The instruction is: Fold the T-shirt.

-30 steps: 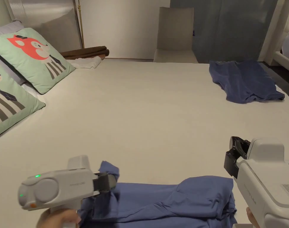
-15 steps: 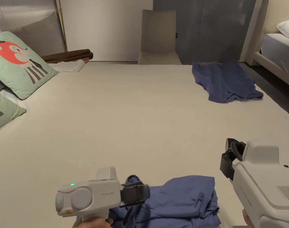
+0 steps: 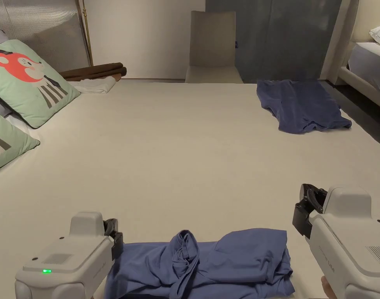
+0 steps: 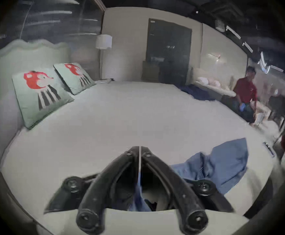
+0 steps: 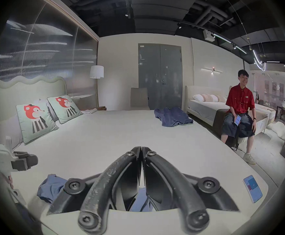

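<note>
A blue T-shirt [image 3: 232, 261] lies partly folded on the white bed [image 3: 185, 155] at the near edge, with a bunched ridge of cloth across its middle. It also shows in the left gripper view [image 4: 223, 167] and the right gripper view [image 5: 52, 187]. My left gripper [image 3: 114, 237] hovers at the shirt's left edge, jaws shut with nothing between them [image 4: 140, 148]; from the right gripper view it looks empty too [image 5: 33, 160]. My right gripper [image 3: 306, 206] hangs just past the shirt's right edge, jaws shut and empty [image 5: 141, 148].
A second, darker blue garment [image 3: 302, 105] lies at the bed's far right corner. Two green pillows [image 3: 29, 78] lean at the left. A chair [image 3: 212, 46] stands behind the bed. A phone [image 5: 252, 188] lies near the right edge. A person [image 5: 240, 111] sits on another bed.
The left gripper carried a part of the shirt rightward over the body, let it go, and drew back to the shirt's left edge. The right gripper has hardly moved.
</note>
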